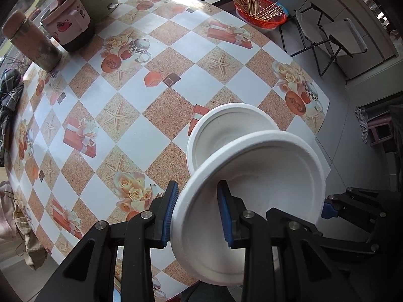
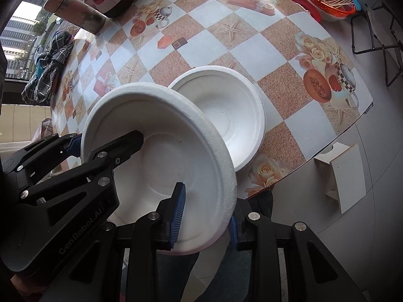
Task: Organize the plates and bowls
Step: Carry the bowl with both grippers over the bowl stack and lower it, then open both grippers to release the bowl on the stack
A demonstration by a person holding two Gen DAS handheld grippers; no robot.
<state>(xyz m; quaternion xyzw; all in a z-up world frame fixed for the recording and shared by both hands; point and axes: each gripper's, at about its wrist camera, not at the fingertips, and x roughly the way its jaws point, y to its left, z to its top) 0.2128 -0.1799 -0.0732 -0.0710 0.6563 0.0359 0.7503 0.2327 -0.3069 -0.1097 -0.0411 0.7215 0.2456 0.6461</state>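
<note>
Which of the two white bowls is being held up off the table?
The nearer white bowl, tilted and pinched at its rim from both sides; the other bowl rests flat on the table.

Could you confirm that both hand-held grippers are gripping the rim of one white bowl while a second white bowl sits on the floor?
Not quite: the second bowl sits on the table, not the floor, as the right wrist view shows. Both hand-held grippers, left and right, do grip the rim of one white bowl.
</note>
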